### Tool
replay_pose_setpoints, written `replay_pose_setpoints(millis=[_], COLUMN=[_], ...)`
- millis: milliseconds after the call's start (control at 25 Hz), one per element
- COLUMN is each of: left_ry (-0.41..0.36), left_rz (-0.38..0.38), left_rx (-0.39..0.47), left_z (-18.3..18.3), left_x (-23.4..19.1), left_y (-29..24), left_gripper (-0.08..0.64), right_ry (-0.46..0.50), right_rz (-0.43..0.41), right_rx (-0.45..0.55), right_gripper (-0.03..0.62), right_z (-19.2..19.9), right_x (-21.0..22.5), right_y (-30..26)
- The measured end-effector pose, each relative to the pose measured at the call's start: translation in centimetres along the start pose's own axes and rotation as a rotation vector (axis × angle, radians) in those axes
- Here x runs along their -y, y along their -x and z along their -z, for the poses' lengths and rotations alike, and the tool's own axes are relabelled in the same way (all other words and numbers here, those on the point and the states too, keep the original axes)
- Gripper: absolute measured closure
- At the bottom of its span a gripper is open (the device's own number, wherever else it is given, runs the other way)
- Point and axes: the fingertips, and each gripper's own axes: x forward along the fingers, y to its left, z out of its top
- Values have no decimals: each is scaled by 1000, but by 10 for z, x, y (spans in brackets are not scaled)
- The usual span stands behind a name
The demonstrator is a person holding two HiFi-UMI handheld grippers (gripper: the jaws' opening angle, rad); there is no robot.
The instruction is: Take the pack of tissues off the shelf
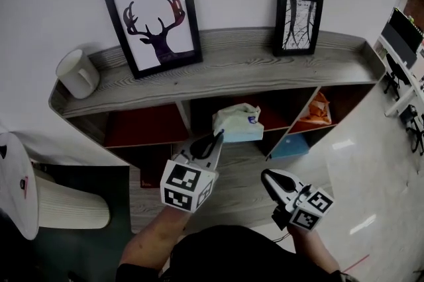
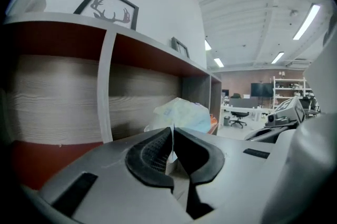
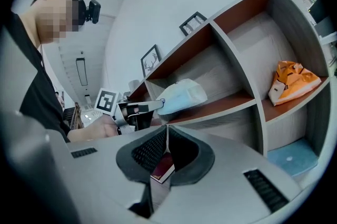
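1 pack of tissues (image 1: 237, 123) seen at mouth of mid compartment of shelf (image 1: 232, 69), near edge pinched by L gripper (image 1: 218, 136), jaws shut on it. R gripper (image 1: 266, 175) held near right, jaws pressed together, nothing btwn. On shelf top: 2 framed pics (image 1: 154, 21), 1 mug (image 1: 78, 73) at left end. 1 orange bag (image 1: 318, 112) in right compartment.
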Motion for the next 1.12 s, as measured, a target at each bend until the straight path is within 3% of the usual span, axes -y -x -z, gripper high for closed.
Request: replay_pose_setpoints(millis=[280, 560, 880, 1120], left_ry=[32, 72, 144, 114], left_rz=[32, 24, -21, -35], left_rx=[26, 26, -7, -46], left_z=[3, 21, 60, 104], left_x=[10, 14, 4, -1], left_y=[47, 87, 104, 97], left_gripper=[540, 540, 540, 540], right_ry=[-4, -3, -4, 17], right_rz=[50, 37, 19, 10], right_rx=[-14, -37, -79, -108], right_gripper=[572, 572, 572, 572], right_z=[4, 11, 20, 22], right_x=[8, -1, -7, -15], right_y=[4, -10, -29, -41])
